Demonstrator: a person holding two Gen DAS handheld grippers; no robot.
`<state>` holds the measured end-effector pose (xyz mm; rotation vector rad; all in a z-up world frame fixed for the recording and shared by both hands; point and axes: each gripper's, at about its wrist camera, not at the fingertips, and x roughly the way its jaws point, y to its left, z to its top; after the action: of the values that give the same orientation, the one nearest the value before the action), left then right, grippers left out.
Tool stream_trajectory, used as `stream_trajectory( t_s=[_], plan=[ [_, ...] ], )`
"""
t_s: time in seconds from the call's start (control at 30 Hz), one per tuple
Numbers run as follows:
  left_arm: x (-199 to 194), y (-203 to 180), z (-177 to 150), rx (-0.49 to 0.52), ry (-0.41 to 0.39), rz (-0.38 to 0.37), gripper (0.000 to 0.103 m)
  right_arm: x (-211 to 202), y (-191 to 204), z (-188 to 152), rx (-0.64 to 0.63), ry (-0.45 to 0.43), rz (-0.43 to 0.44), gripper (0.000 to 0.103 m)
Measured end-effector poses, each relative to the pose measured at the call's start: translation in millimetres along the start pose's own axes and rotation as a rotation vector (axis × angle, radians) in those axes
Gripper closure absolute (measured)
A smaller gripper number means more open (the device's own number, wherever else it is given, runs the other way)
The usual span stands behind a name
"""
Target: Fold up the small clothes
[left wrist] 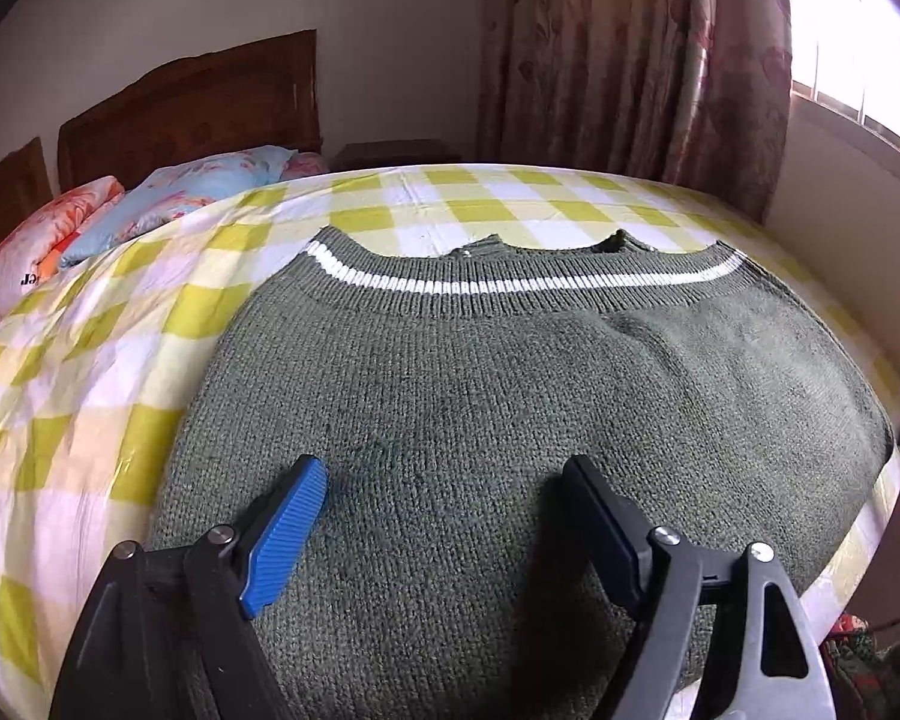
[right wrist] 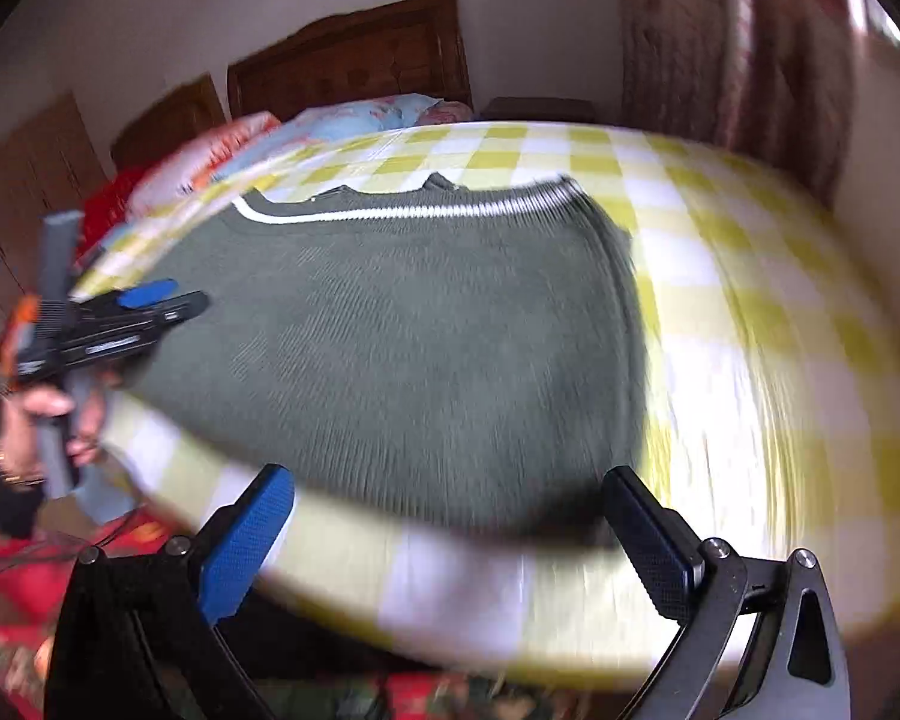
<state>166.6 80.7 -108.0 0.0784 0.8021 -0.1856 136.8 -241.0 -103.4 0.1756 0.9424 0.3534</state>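
A dark green knit sweater (left wrist: 510,396) with a white stripe near its ribbed hem lies flat on a table covered in a yellow and white checked cloth (left wrist: 90,372). My left gripper (left wrist: 444,480) is open just above the sweater's near part, holding nothing. In the right wrist view the sweater (right wrist: 402,348) lies ahead, blurred by motion. My right gripper (right wrist: 450,498) is open and empty over the table's near edge, at the sweater's near border. The left gripper (right wrist: 150,300) shows at the sweater's left side, in a person's hand.
A bed with a wooden headboard (left wrist: 192,108) and floral pillows (left wrist: 168,192) stands behind the table. A patterned curtain (left wrist: 642,54) and a bright window (left wrist: 858,60) are at the right. Red patterned fabric (right wrist: 18,588) lies below the table's near edge.
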Motion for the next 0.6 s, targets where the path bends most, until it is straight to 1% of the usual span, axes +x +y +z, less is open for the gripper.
stream_trajectory(
  t_s=[0.07, 0.13, 0.17, 0.23, 0.27, 0.33, 0.4, 0.5, 0.6],
  plan=[
    [1, -4, 1, 0.004, 0.003, 0.027, 0.017, -3, -16, -20, 0.088, 0.022, 0.028, 0.0],
    [3, -7, 2, 0.003, 0.011, 0.043, 0.015, -1, -27, -27, 0.146, 0.009, 0.05, 0.0],
    [3, -7, 3, 0.002, 0.014, 0.044, 0.015, -2, -29, -26, 0.164, -0.018, 0.06, 0.0],
    [3, -7, 2, 0.006, 0.013, 0.04, 0.015, 4, -30, -20, 0.194, -0.023, 0.106, 0.0],
    [2, -6, 2, 0.007, 0.014, 0.038, 0.015, 9, -29, -16, 0.202, -0.026, 0.11, 0.0],
    [2, -6, 1, 0.006, 0.012, 0.04, 0.015, 14, -22, -9, 0.201, -0.021, 0.082, 0.0],
    [3, -7, 1, 0.005, 0.007, 0.042, 0.015, 20, -18, -2, 0.216, -0.009, 0.083, 0.0],
    [3, -6, 1, 0.005, 0.005, 0.04, 0.015, 24, -18, 5, 0.248, -0.006, 0.122, 0.0],
    [3, -7, 0, 0.006, 0.008, 0.036, 0.014, 29, -18, 11, 0.28, -0.026, 0.194, 0.0]
  ],
)
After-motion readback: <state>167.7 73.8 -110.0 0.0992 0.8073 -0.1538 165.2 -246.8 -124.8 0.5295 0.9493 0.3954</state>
